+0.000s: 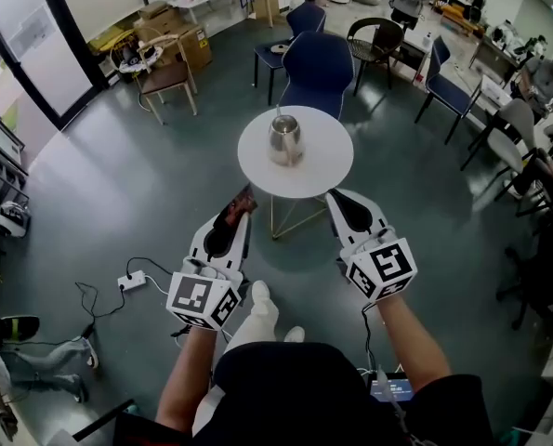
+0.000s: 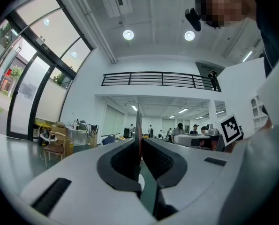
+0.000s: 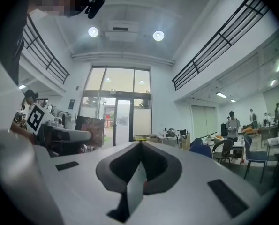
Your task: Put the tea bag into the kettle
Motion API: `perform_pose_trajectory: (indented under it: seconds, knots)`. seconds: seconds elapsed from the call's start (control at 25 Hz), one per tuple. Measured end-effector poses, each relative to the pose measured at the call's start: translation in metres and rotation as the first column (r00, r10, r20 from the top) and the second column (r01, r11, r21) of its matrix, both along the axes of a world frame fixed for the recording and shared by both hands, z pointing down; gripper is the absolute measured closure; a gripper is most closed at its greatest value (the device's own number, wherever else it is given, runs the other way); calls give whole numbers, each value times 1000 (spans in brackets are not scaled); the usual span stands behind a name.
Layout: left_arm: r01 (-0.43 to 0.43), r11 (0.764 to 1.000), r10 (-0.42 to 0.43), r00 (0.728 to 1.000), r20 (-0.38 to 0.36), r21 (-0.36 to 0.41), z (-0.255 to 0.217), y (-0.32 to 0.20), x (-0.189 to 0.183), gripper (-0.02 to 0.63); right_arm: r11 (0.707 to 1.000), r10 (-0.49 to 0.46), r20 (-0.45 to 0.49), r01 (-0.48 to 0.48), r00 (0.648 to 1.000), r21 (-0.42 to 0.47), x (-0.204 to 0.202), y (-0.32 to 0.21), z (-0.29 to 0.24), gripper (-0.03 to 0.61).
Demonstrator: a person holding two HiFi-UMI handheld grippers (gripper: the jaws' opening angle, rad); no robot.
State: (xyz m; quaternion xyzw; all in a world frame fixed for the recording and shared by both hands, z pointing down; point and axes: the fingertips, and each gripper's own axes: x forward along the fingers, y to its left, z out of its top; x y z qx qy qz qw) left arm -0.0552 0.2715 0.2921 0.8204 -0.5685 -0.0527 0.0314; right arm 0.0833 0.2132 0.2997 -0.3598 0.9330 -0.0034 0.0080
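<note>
A metal kettle (image 1: 284,139) with its lid on stands on a small round white table (image 1: 327,161). My left gripper (image 1: 243,216) hovers just short of the table's near edge, shut on a flat reddish-brown tea bag (image 1: 244,198) that sticks out past its tips. In the left gripper view the tea bag (image 2: 139,123) shows edge-on, pinched between the pads. In the right gripper view the tea bag (image 3: 90,131) shows as a dark reddish square. My right gripper (image 1: 333,195) is level with the left one, right of it. Its jaws (image 3: 140,143) are shut with nothing between them.
A blue chair (image 1: 319,68) stands behind the table, with more chairs and desks with people at the back right. A wooden chair (image 1: 167,79) is at the back left. A power strip (image 1: 131,280) and cables lie on the floor at my left.
</note>
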Motion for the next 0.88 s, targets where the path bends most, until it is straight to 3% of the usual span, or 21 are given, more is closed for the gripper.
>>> perform_pose_trajectory:
  seconds: [0.4, 0.88]
  knots:
    - [-8, 1000, 8, 1000, -2, -18, 4, -74, -29, 574, 999, 22, 28, -21, 999, -28, -24, -73, 6, 560]
    - [-28, 999, 28, 999, -20, -27, 2, -168, -65, 574, 998, 46, -6, -46, 999, -39, -59, -163, 6, 560]
